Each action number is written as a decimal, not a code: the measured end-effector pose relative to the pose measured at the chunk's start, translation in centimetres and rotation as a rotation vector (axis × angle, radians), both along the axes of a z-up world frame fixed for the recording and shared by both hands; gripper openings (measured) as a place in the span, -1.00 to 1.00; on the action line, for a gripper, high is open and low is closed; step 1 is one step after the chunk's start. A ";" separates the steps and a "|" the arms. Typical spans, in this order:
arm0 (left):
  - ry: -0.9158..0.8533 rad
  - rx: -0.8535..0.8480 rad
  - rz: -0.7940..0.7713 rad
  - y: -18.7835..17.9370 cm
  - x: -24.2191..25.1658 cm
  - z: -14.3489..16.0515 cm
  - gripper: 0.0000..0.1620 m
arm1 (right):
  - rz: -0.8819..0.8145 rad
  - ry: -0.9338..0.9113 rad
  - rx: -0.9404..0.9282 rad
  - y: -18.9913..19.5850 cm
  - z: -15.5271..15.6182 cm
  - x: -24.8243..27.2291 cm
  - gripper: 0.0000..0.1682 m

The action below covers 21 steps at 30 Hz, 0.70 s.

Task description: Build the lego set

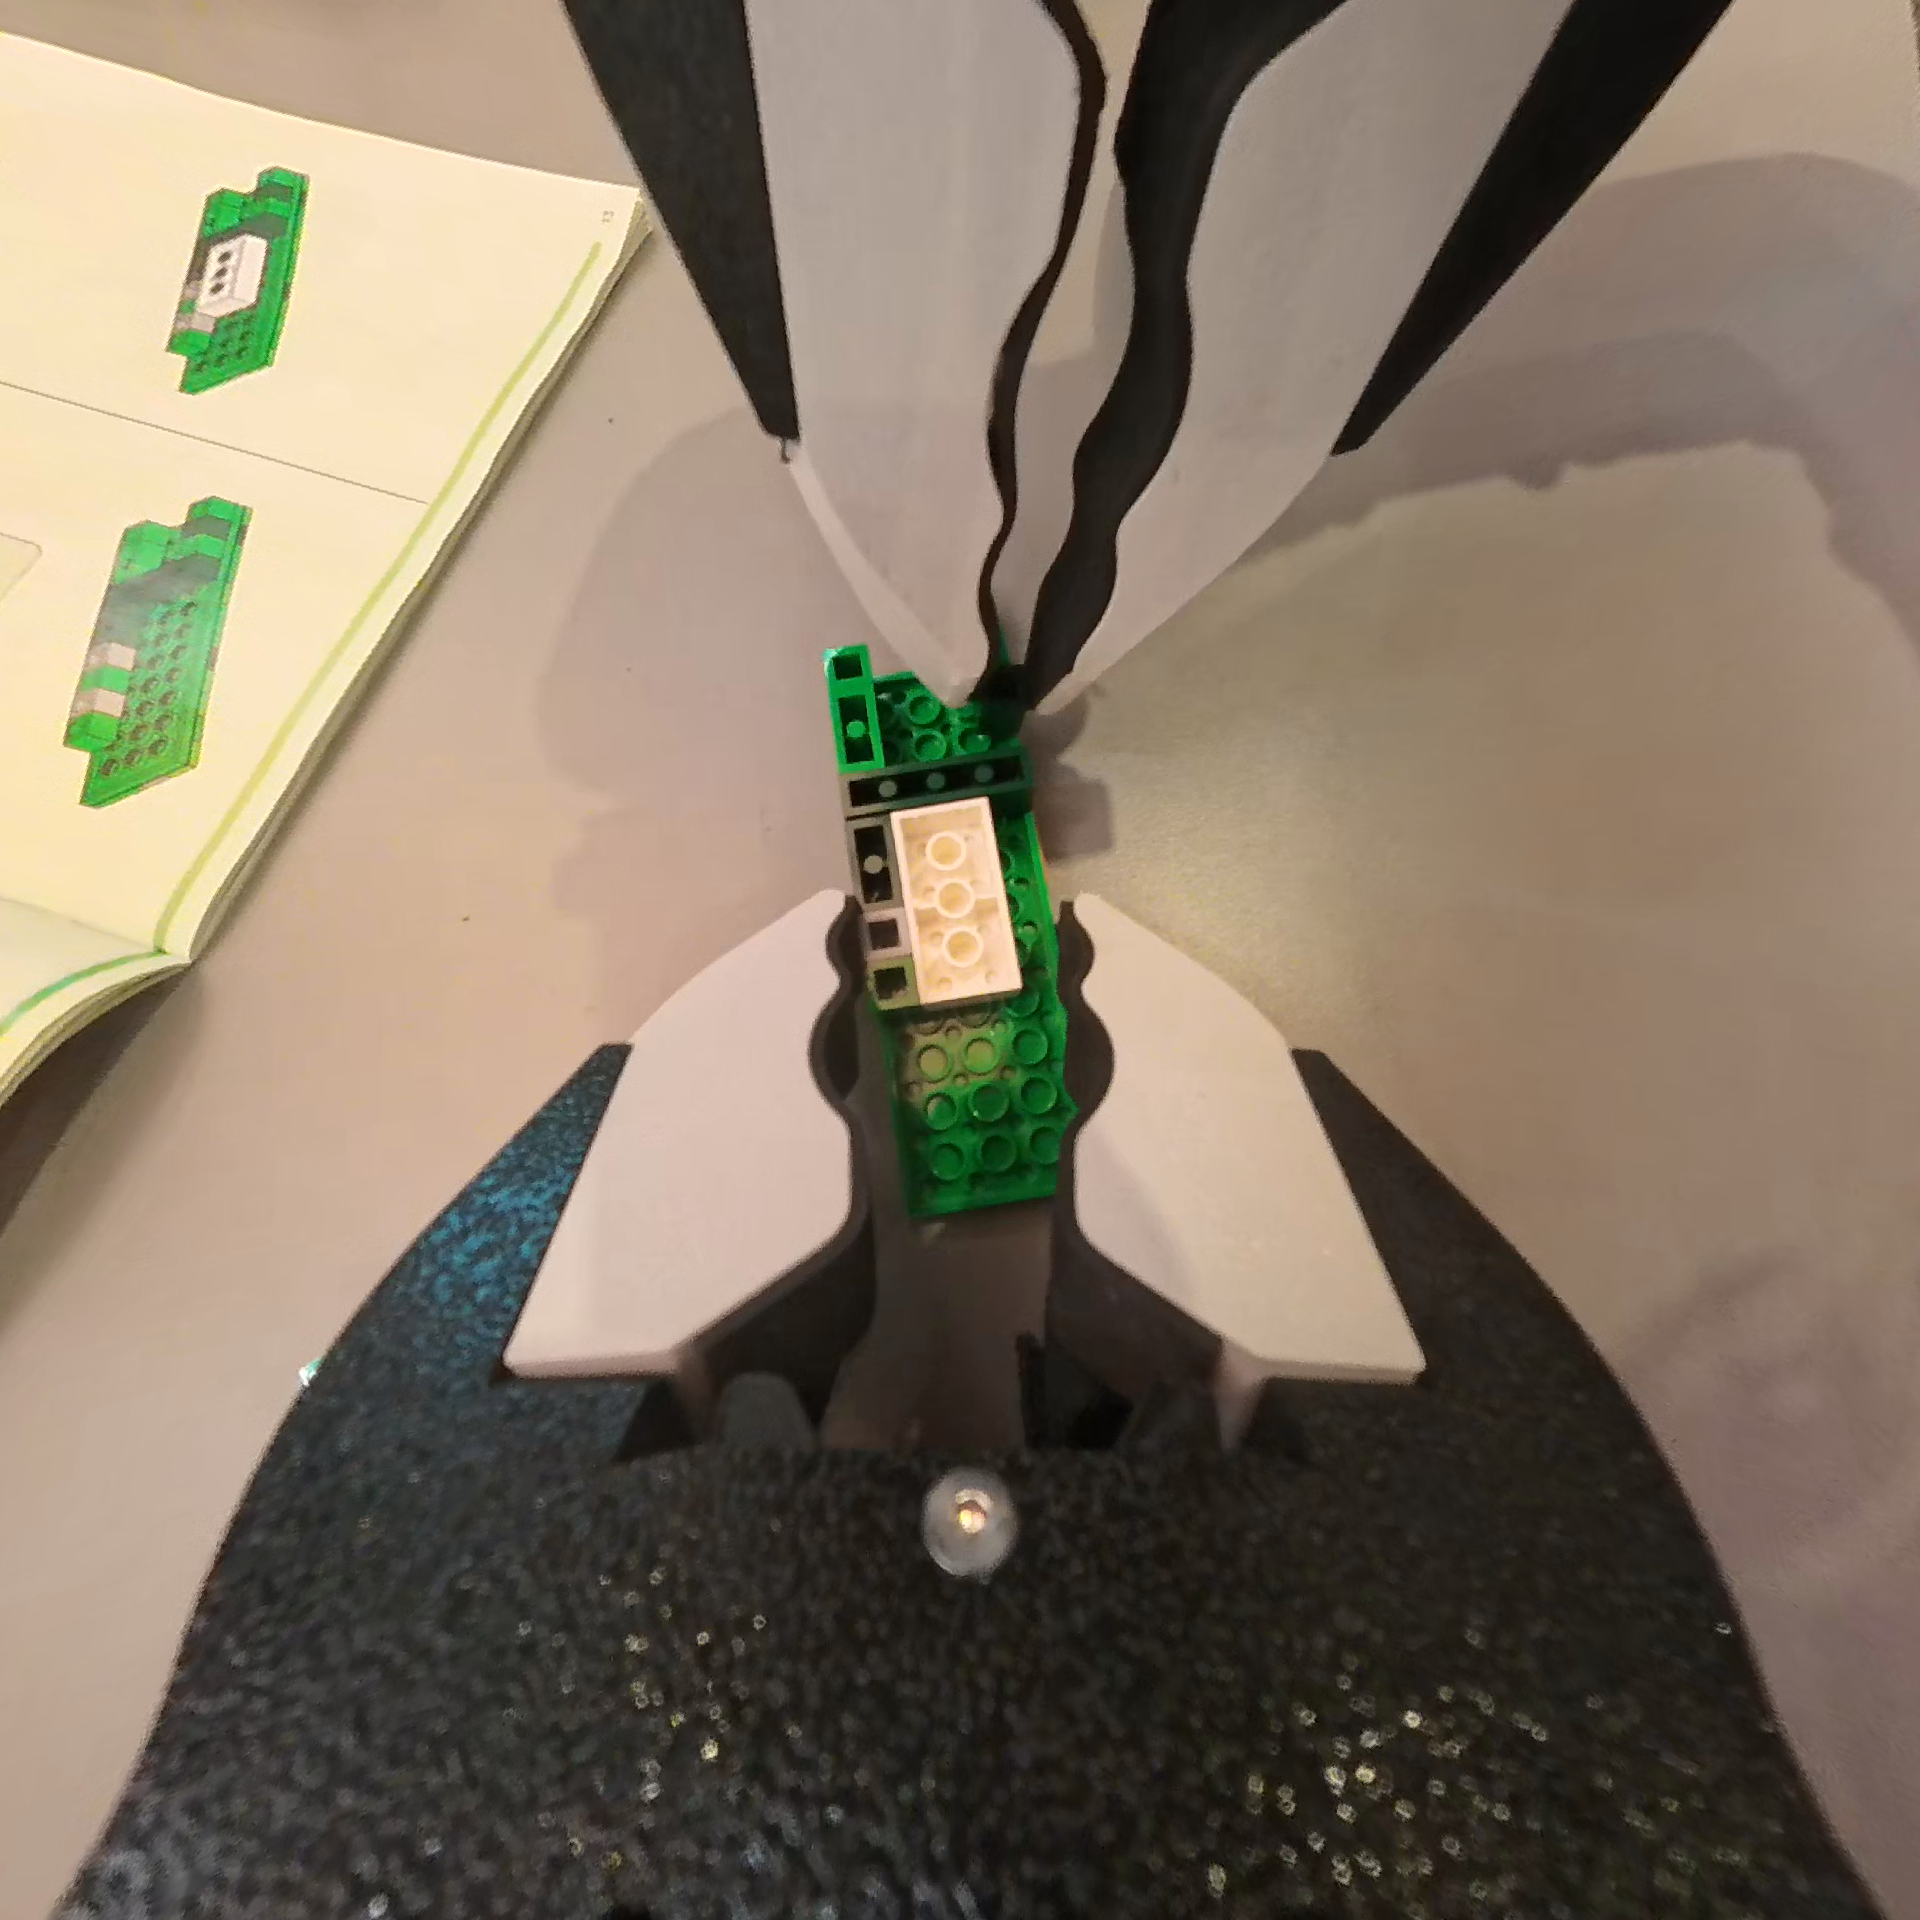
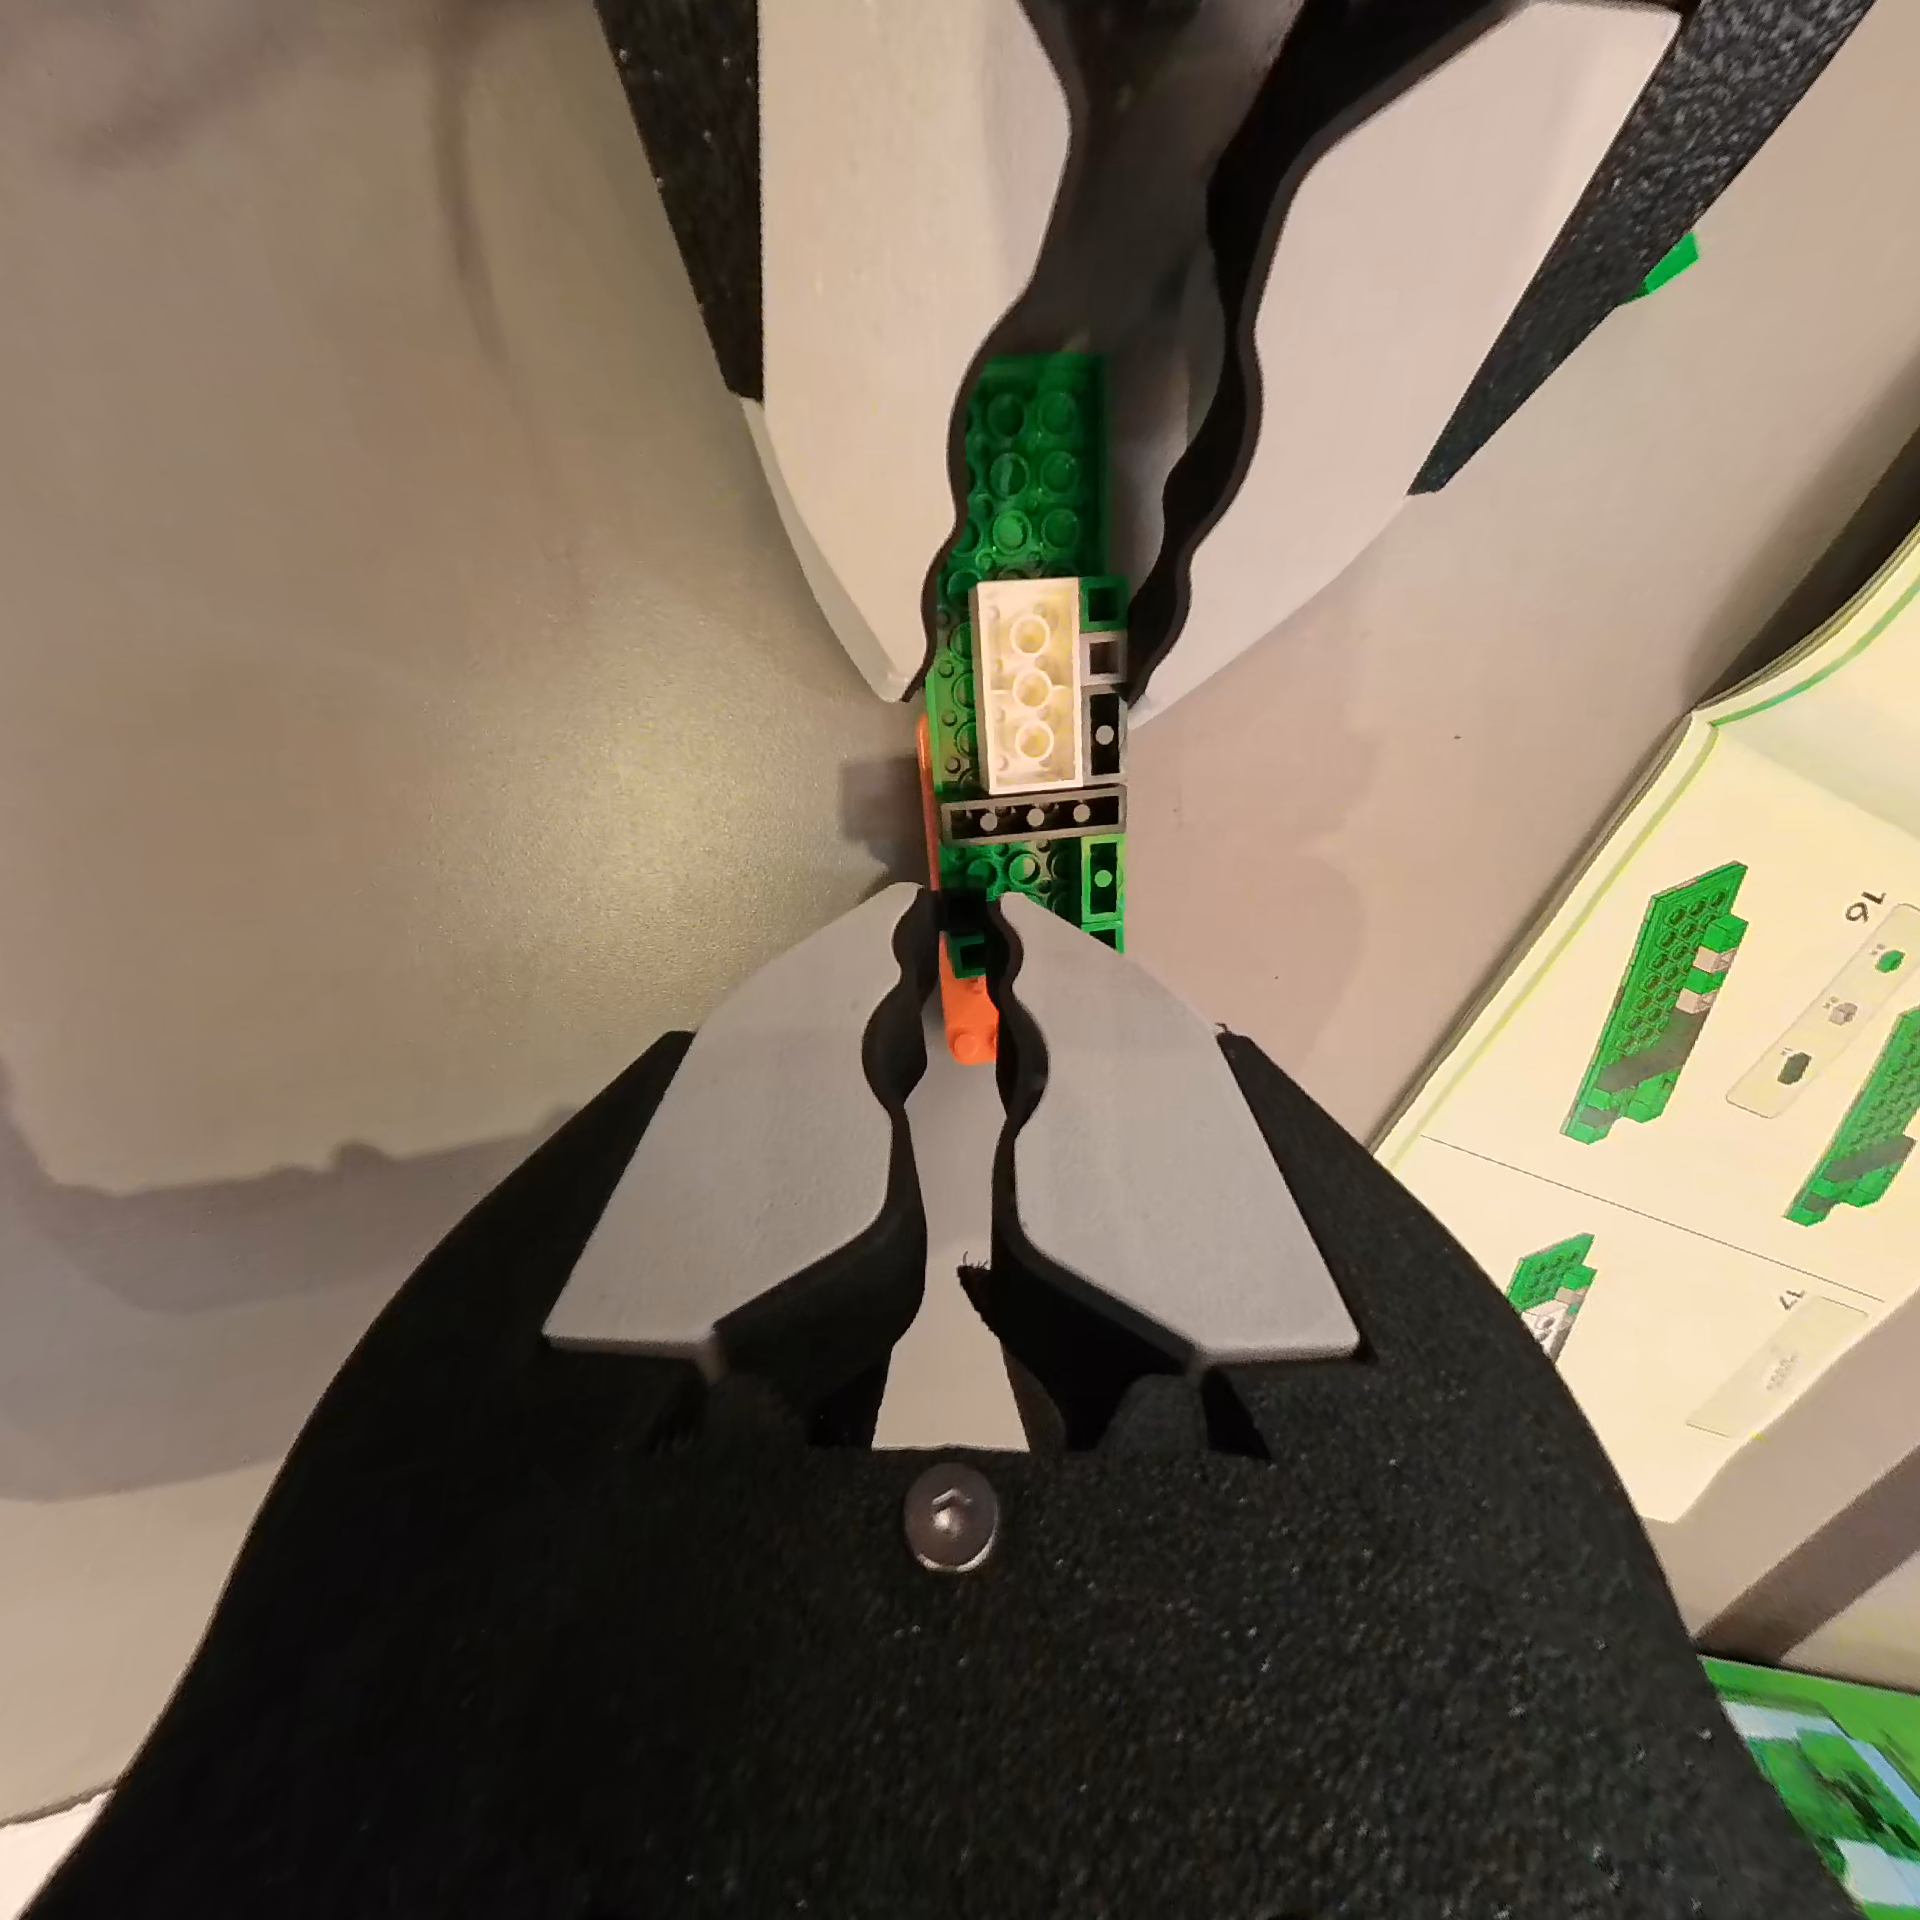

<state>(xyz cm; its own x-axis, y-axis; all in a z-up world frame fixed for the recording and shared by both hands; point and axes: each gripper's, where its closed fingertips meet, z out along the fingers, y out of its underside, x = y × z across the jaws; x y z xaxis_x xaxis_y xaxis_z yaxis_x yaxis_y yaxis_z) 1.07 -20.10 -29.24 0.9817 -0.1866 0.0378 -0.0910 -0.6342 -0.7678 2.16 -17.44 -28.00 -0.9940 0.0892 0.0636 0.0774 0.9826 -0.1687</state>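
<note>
A green studded plate assembly (image 1: 982,1101) carries a white brick (image 1: 951,904) and black and grey bricks along one side. My left gripper (image 1: 956,914) is shut on the assembly's long sides and holds it just above the grey table. The assembly also shows in the right wrist view (image 2: 1023,468), held by the left gripper (image 2: 1018,701). My right gripper (image 2: 958,902) is shut on a narrow orange piece (image 2: 966,1013) with a small black part at its tip. The orange piece lies against the assembly's far end edge. The right gripper (image 1: 997,691) enters the left wrist view from above.
An open instruction booklet (image 1: 260,468) lies on the grey table to the left of the left gripper, and in the right wrist view (image 2: 1714,1039) to the right. A green printed sheet (image 2: 1829,1808) lies at the lower right. A small green piece (image 2: 1668,265) shows behind the left gripper. Less than 4 cm separates the two grippers' tips.
</note>
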 end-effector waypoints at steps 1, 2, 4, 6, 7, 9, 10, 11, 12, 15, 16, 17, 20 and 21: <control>0.000 0.000 0.000 0.0 0.0 0.0 -0.55 | 0.000 0.003 0.000 0.0 0.0 0.0 -0.90; -0.001 0.000 0.000 0.0 0.0 0.0 -0.55 | 0.001 0.008 0.001 0.0 0.0 0.0 -0.90; -0.002 -0.001 0.000 0.0 0.0 0.0 -0.55 | 0.004 0.018 0.003 0.0 0.0 -0.1 -0.90; -0.001 -0.001 0.000 0.0 0.0 0.0 -0.55 | 0.003 0.023 0.000 0.0 0.1 -0.1 -0.90; -0.001 -0.001 -0.001 0.0 0.0 0.0 -0.55 | 0.000 0.025 -0.002 0.0 0.1 -0.2 -0.90; -0.001 -0.001 -0.002 0.0 0.0 0.0 -0.55 | -0.003 0.030 -0.003 0.1 0.2 -0.3 -0.89; -0.001 -0.001 -0.002 0.0 0.0 0.0 -0.55 | -0.005 0.030 -0.006 0.2 0.3 -0.3 -0.89; -0.001 -0.001 -0.002 0.0 0.0 0.0 -0.55 | -0.006 0.026 -0.011 0.1 0.3 -0.2 -0.89; -0.001 -0.001 -0.002 0.0 0.0 0.0 -0.55 | -0.006 0.023 -0.015 0.1 0.4 -0.2 -0.89; -0.002 -0.002 -0.002 0.0 0.0 0.0 -0.55 | -0.003 0.027 -0.018 0.1 0.5 -0.1 -0.90; -0.002 -0.002 -0.002 0.0 0.0 0.0 -0.55 | -0.004 0.030 -0.019 0.1 0.5 -0.1 -0.89; -0.003 -0.002 -0.002 0.0 0.0 0.0 -0.55 | -0.011 0.037 -0.021 0.2 0.6 -0.1 -0.88; -0.005 -0.002 -0.002 0.0 0.0 0.0 -0.56 | -0.058 0.072 -0.070 0.5 1.3 -0.1 -0.87; -0.005 -0.002 -0.002 0.0 0.0 0.0 -0.56 | -0.082 0.086 -0.098 0.6 1.6 0.0 -0.86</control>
<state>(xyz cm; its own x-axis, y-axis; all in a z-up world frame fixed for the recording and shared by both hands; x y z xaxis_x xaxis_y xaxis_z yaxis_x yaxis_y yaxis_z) 1.09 -20.10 -29.25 0.9812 -0.1881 0.0430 -0.0882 -0.6354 -0.7671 2.16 -16.79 -26.44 -0.9745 0.1793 0.1350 0.1374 0.9523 -0.2726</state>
